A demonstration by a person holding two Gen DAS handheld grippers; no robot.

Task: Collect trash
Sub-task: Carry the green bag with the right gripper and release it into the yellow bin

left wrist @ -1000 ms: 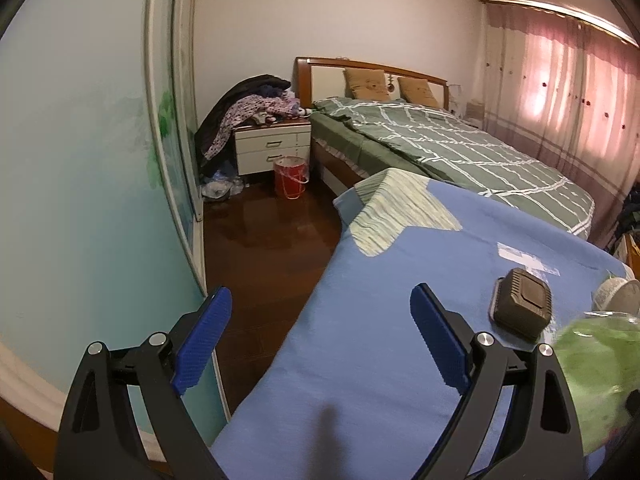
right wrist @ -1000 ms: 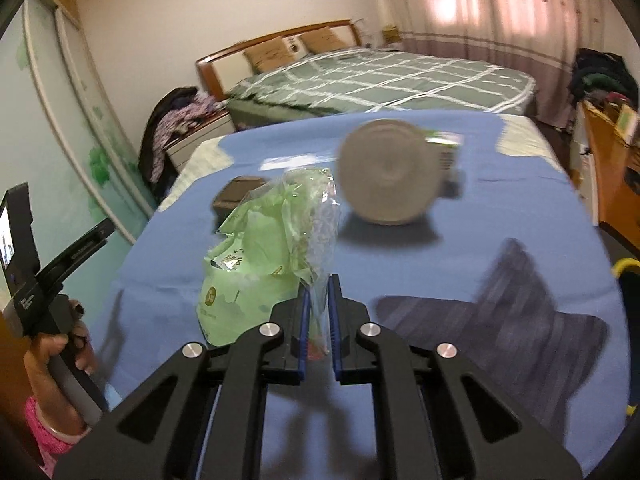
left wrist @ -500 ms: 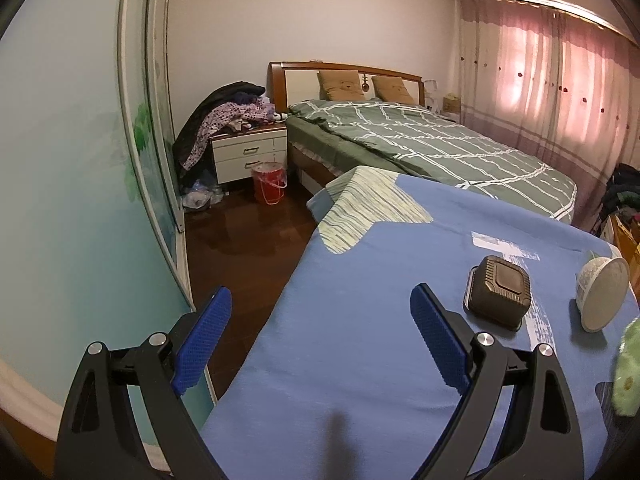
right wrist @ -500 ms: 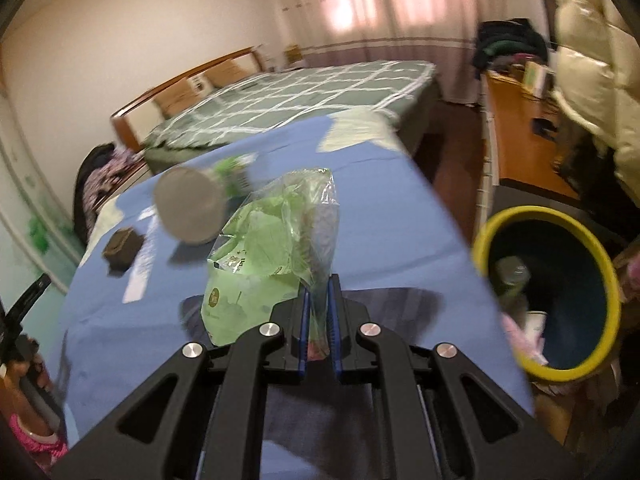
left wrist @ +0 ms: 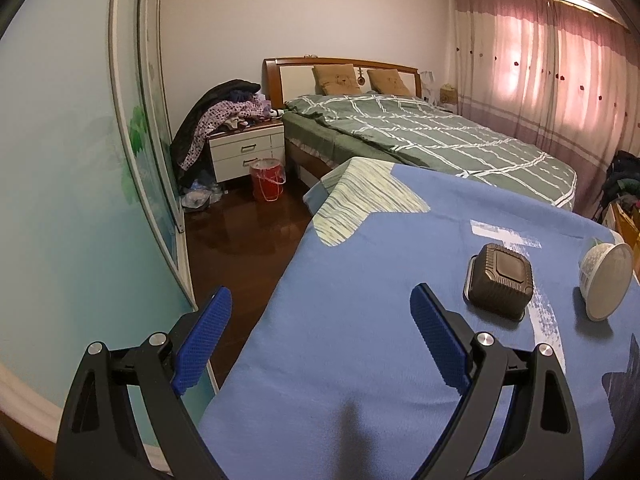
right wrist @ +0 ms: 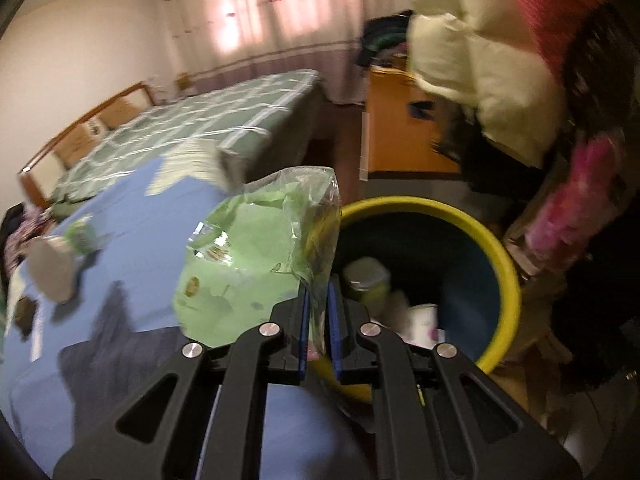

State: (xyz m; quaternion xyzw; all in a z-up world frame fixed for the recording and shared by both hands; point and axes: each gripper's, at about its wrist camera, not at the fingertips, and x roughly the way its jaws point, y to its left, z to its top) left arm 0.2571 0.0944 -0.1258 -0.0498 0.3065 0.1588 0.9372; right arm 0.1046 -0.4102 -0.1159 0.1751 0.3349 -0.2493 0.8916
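Observation:
My right gripper (right wrist: pixel 319 322) is shut on a crumpled green plastic bag (right wrist: pixel 248 256) and holds it in the air over the blue-covered table's right edge, beside a yellow-rimmed bin (right wrist: pixel 472 232) that holds a jar and paper scraps. My left gripper (left wrist: pixel 320 336) is open and empty above the blue cloth (left wrist: pixel 360 280). A dark brown square container (left wrist: pixel 500 282) and a white paper cup on its side (left wrist: pixel 606 280) lie on the cloth to its right. The cup also shows in the right wrist view (right wrist: pixel 54 266).
A green-quilted bed (left wrist: pixel 420 140) stands behind the table. A nightstand piled with clothes (left wrist: pixel 244 148) and a red bucket (left wrist: pixel 266 180) sit by the wall. A wooden desk (right wrist: pixel 396 120) and hanging coats (right wrist: pixel 480 72) crowd the space behind the bin.
My right gripper has swung right with the green bag, from over the table to beside the bin. The left view has shifted, bringing the container and cup further into sight.

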